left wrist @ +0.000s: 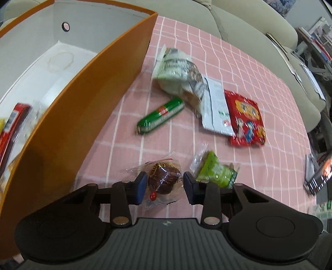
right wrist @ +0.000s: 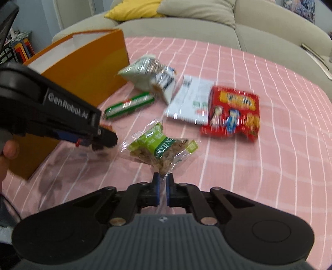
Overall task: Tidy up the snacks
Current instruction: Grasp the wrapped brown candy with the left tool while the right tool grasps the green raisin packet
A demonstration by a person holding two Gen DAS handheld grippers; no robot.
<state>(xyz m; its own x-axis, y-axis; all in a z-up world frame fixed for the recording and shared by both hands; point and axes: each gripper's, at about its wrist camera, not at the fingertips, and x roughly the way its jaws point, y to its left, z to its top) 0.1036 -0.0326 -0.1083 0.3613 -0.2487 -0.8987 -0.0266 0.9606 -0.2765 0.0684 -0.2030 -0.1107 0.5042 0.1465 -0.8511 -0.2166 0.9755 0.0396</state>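
Observation:
My left gripper (left wrist: 163,182) is open around a brown pastry in clear wrap (left wrist: 164,180), the pads on either side of it. It also shows in the right wrist view (right wrist: 103,139), beside the orange box (right wrist: 83,68). My right gripper (right wrist: 162,184) is shut on the clear wrapper edge of a green snack pack (right wrist: 159,147), which also shows in the left wrist view (left wrist: 215,171). A green sausage stick (left wrist: 160,116), a green-white bread bag (left wrist: 180,72), a white sachet (left wrist: 216,108) and a red snack bag (left wrist: 245,118) lie on the pink checked cloth (left wrist: 259,79).
The orange box (left wrist: 87,99) stands at the left, open on top, with a red packet (left wrist: 12,128) and other snacks inside. A beige sofa (right wrist: 259,27) with a yellow cushion (right wrist: 132,9) runs behind the table. A dark object (left wrist: 319,174) lies at the right table edge.

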